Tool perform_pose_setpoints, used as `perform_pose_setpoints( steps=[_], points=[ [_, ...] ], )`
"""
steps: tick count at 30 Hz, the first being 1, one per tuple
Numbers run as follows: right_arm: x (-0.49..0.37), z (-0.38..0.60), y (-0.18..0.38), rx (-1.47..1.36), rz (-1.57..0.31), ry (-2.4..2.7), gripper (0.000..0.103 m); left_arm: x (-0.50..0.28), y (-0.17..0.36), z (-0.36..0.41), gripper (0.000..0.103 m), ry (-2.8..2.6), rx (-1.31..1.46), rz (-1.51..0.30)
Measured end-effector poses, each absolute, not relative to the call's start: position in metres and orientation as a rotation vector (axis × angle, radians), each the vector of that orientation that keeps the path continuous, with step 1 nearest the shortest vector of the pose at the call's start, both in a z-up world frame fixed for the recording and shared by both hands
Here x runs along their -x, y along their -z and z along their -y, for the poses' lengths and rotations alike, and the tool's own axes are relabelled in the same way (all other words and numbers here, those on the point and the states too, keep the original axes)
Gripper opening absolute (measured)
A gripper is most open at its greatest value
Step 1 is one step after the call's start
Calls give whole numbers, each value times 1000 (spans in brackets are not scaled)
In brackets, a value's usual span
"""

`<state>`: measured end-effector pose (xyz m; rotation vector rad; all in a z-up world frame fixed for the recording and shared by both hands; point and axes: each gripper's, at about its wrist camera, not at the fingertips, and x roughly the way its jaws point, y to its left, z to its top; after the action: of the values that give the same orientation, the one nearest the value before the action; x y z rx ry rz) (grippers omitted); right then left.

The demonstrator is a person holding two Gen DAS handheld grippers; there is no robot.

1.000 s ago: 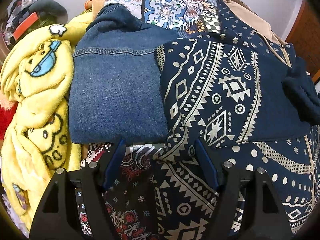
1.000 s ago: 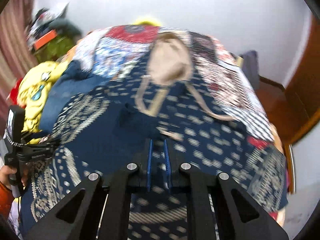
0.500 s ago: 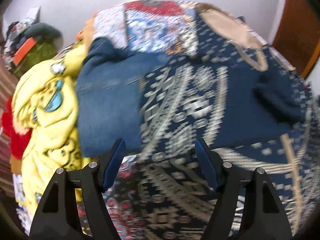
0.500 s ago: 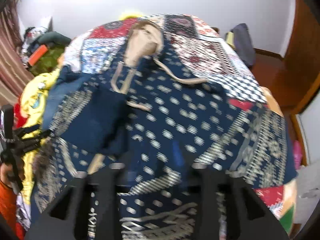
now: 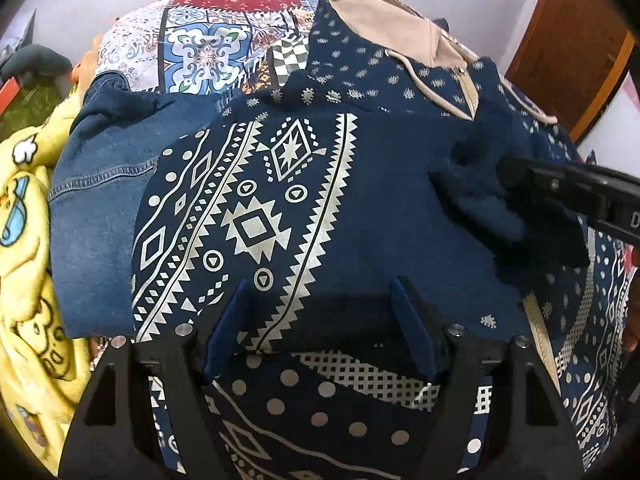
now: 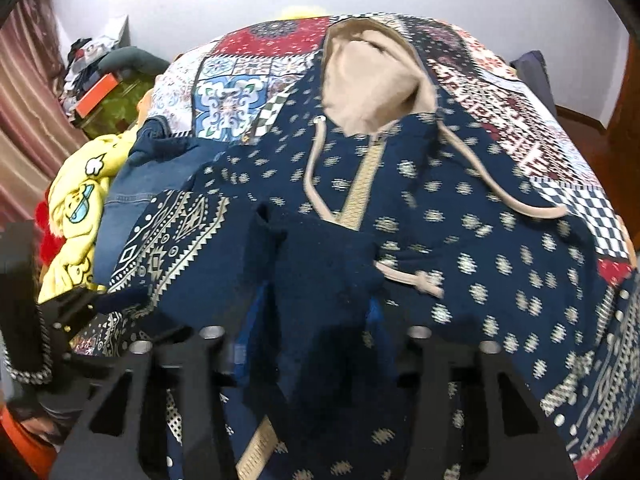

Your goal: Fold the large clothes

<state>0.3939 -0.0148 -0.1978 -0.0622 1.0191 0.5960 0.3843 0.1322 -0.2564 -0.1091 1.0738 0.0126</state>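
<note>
A large navy hooded garment (image 5: 360, 208) with cream geometric print and a tan-lined hood (image 6: 372, 84) lies spread on the bed. Its left sleeve is folded across the chest. My left gripper (image 5: 320, 324) is open, its blue fingers (image 5: 224, 332) hovering over the folded sleeve's lower edge. My right gripper (image 6: 316, 332) is open with the dark navy sleeve cuff (image 6: 320, 272) lying between its fingers. The right gripper also shows in the left wrist view (image 5: 568, 188), beside the cuff (image 5: 488, 200).
Folded blue jeans (image 5: 100, 216) lie left of the garment, with a yellow cartoon blanket (image 5: 28, 280) beyond them. A patchwork bedspread (image 6: 240, 92) covers the bed. Clutter and a curtain (image 6: 24, 92) stand at the far left. A wooden door (image 5: 580, 48) is at the right.
My right gripper has opened from shut and now has the dark cuff between its fingers. My left gripper has moved right, over the folded sleeve. The right gripper has come into the left view.
</note>
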Motion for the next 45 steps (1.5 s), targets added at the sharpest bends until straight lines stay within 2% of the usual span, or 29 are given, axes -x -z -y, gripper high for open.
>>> perform_pose_setpoints(
  steps=[2,3,4,15,27,35,36,38,40,42,45],
  points=[
    [-393,18,196,47,-1008,-614,25,-382,258,-135,73,-6,125,-1070],
    [-392,23,194,23,-999,-631,15,-380,258,-136,74,-5,126,-1069],
    [-392,24,192,6,-995,-638,12,-379,258,-136,74,-6,125,-1069],
    [-367,92,152,32,-879,-510,10,-381,259,-131,75,-31,99,-1079],
    [-377,160,187,38,-1016,-338,11,-386,261,-136,83,-77,131,-1132],
    [-365,191,179,-14,-1037,-322,23,-380,242,-114,83,-87,13,-1157],
    [-364,199,175,-32,-1035,-324,26,-380,238,-111,83,-77,15,-1152],
    [-360,218,165,-67,-1028,-324,41,-379,226,-100,83,-53,17,-1127],
    [-356,233,158,-97,-1008,-310,63,-379,212,-89,83,-36,10,-1091],
    [-351,258,151,-142,-982,-283,69,-379,199,-76,83,-20,3,-1053],
    [-349,287,152,-191,-994,-251,70,-383,181,-56,83,5,2,-1004]
  ],
)
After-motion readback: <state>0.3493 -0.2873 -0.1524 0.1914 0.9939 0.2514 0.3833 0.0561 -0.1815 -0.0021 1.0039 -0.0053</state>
